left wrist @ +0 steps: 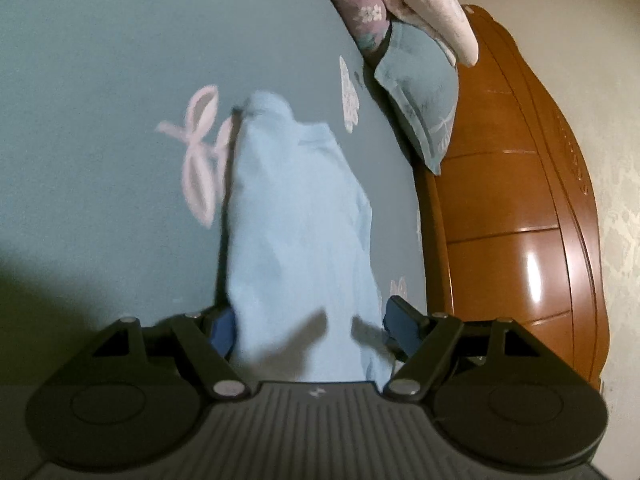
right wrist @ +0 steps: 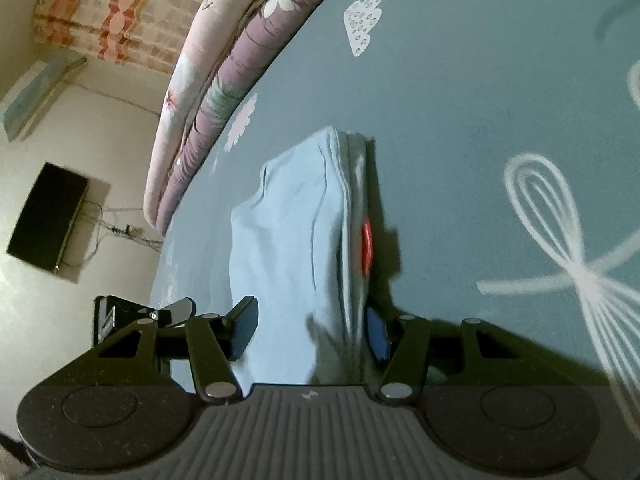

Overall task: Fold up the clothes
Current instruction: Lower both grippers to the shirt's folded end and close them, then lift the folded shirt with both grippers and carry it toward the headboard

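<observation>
- The light blue garment (left wrist: pixel 296 216) lies on the teal bedsheet (left wrist: pixel 100 80), already doubled into a narrow stack, and it runs straight out ahead of both grippers.
- In the right wrist view the same garment (right wrist: pixel 296 224) shows several layered edges along its right flank, with a red patch (right wrist: pixel 366 246) peeking out low on that side.
- Left gripper (left wrist: pixel 310 326): jaws stand wide, one blue pad either side of the near end of the cloth. Whether they pinch it I cannot tell.
- Right gripper (right wrist: pixel 310 332): jaws straddle the cloth's near end too. The right pad sits against the stacked edge, the left just beside the fabric. Grip unclear.
- My read: both tools bracket the near end so the stack can be carried over for another fold.
- Further ahead, a pillow (left wrist: pixel 420 92) and rolled quilts (left wrist: pixel 424 4) crowd the wooden headboard (left wrist: pixel 512 184), well apart from the garment.
</observation>
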The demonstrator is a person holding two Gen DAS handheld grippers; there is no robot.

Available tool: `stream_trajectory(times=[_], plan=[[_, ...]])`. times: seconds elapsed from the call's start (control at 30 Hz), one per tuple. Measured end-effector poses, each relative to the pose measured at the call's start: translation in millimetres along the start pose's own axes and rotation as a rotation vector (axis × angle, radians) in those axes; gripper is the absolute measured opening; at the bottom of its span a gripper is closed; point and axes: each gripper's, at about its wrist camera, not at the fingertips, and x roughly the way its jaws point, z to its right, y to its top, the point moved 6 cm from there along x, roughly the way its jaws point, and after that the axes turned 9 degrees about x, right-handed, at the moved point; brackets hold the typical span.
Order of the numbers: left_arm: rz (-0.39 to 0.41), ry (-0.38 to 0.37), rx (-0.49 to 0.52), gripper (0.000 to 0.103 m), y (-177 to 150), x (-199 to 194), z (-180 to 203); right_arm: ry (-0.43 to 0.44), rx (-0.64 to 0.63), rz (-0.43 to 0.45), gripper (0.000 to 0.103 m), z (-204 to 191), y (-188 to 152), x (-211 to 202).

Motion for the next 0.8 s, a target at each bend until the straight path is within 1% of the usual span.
stream_trajectory(times=[0.1, 0.17, 0.23, 0.3, 0.33, 0.37, 0.4, 0.43, 0.47, 0.53, 0.57, 0.63, 0.7, 0.73, 0.8], plan=[[0.012, 0.003, 0.025, 0.077, 6, 6, 3, 0.017, 0.000, 0.004, 0.062, -4, 9, 12], [0.011, 0.008, 0.054, 0.075, 1, 2, 6, 0.017, -0.007, 0.005, 0.061, -4, 5, 10], [0.027, 0.005, 0.057, 0.070, -6, -4, 3, 0.013, -0.024, 0.015, 0.058, -2, -5, 2], [0.042, 0.004, 0.061, 0.064, -12, -9, -1, -0.008, -0.052, 0.039, 0.052, -1, -13, 0], [0.044, 0.013, 0.071, 0.062, -13, -9, -1, -0.020, -0.067, 0.052, 0.043, 0, -16, -1], [0.042, 0.026, 0.079, 0.062, -12, -8, 1, -0.036, -0.069, 0.065, 0.029, 1, -16, 1], [0.041, 0.038, 0.086, 0.062, -11, -6, 3, -0.048, -0.061, 0.078, 0.021, 2, -15, 2], [0.039, 0.051, 0.094, 0.060, -10, -5, 5, -0.058, -0.051, 0.091, 0.017, 4, -15, 3], [0.038, 0.067, 0.108, 0.059, -11, -4, 7, -0.067, -0.041, 0.104, 0.016, 5, -14, 4], [0.040, 0.107, 0.133, 0.049, -12, -4, 11, -0.106, -0.073, 0.130, 0.016, 0, -18, 5], [0.044, 0.131, 0.144, 0.046, -13, -4, 13, -0.141, -0.105, 0.142, 0.016, -6, -21, 6], [0.049, 0.172, 0.153, 0.038, -14, -3, 17, -0.220, -0.176, 0.166, 0.017, -19, -25, 9], [0.051, 0.204, 0.157, 0.034, -14, -3, 20, -0.300, -0.257, 0.183, 0.017, -32, -30, 13], [0.044, 0.209, 0.161, 0.032, -15, -3, 22, -0.320, -0.283, 0.188, 0.017, -36, -32, 13], [0.034, 0.211, 0.174, 0.031, -15, -3, 28, -0.340, -0.318, 0.198, 0.017, -41, -34, 13]])
